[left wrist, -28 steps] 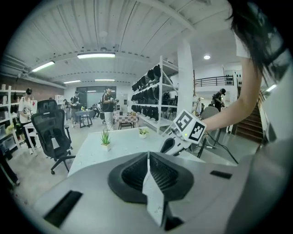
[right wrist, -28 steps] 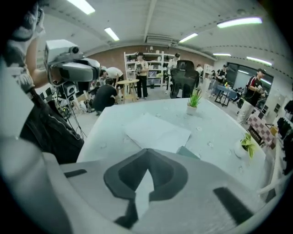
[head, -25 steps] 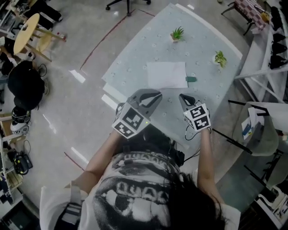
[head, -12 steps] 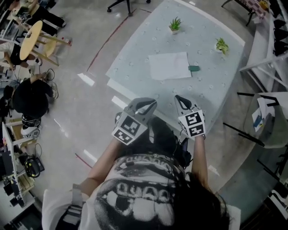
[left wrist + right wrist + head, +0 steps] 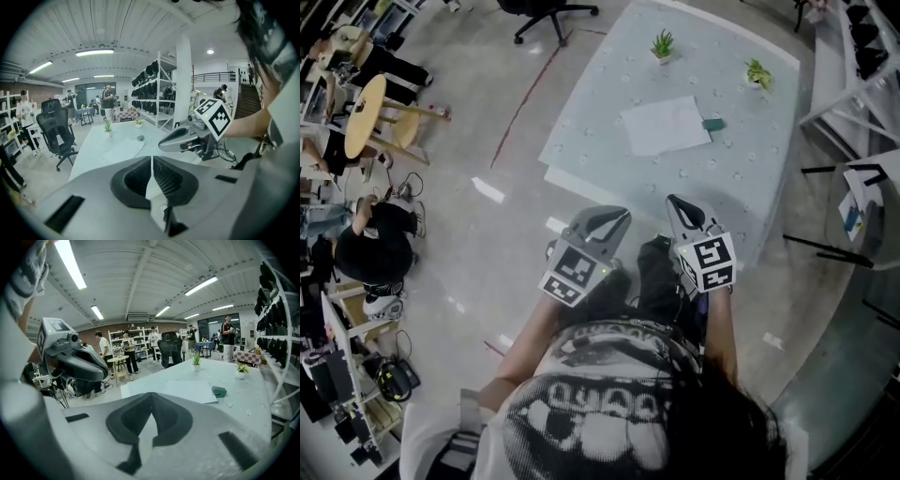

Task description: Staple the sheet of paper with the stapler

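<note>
A white sheet of paper [image 5: 666, 125] lies flat on the pale table [image 5: 600, 103], with a small green stapler [image 5: 712, 124] at its right edge. Both grippers hang off the table's near edge, above the floor and well short of the paper. My left gripper [image 5: 617, 217] is shut with nothing in it; in the left gripper view its jaws meet, and the paper [image 5: 119, 149] and stapler [image 5: 140, 138] lie far ahead. My right gripper [image 5: 673, 201] is shut and empty too. In the right gripper view the paper [image 5: 173, 390] and stapler [image 5: 218, 391] sit beyond the jaws.
Two small potted plants [image 5: 662, 44] [image 5: 757, 73] stand at the table's far side. An office chair [image 5: 548, 9] is beyond the table, a round wooden table [image 5: 361, 112] with people at the left, and shelving [image 5: 862, 56] at the right.
The person has stepped back from the table. Both grippers have drawn away from its near edge, and the paper and stapler now lie farther off. Both stay shut.
</note>
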`<state>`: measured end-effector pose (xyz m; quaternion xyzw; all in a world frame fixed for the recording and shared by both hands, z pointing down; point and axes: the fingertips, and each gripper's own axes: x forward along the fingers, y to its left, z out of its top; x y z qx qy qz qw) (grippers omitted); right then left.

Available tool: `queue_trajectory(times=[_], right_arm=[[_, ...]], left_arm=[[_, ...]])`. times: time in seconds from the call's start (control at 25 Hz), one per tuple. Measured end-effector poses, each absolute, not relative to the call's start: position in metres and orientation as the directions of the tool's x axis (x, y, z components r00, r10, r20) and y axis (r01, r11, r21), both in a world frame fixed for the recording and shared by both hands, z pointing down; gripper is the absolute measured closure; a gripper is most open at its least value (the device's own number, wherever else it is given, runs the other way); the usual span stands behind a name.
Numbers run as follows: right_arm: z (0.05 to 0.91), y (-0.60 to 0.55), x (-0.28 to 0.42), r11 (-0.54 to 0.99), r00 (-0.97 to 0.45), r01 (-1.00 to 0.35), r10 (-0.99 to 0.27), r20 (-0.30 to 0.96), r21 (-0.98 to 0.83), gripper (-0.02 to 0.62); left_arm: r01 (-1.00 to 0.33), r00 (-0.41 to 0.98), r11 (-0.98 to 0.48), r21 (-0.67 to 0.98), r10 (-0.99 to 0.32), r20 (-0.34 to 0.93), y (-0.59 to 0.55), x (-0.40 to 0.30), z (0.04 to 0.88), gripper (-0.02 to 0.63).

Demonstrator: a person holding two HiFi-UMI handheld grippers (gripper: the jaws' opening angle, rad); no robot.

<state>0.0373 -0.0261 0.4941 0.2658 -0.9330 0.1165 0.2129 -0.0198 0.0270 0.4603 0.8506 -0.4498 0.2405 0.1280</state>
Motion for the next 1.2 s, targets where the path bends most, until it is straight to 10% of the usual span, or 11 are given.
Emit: queue_trajectory(times=[1.2], right_arm=[[0.453, 0.159, -0.007, 0.811, -0.765, -0.582, -0.524, 0.375, -0.052, 0.598]], left_arm=[[-0.782, 0.566, -0.624, -0.012, -0.718, 0.405, 0.178, -0.056, 0.447, 0.594]])
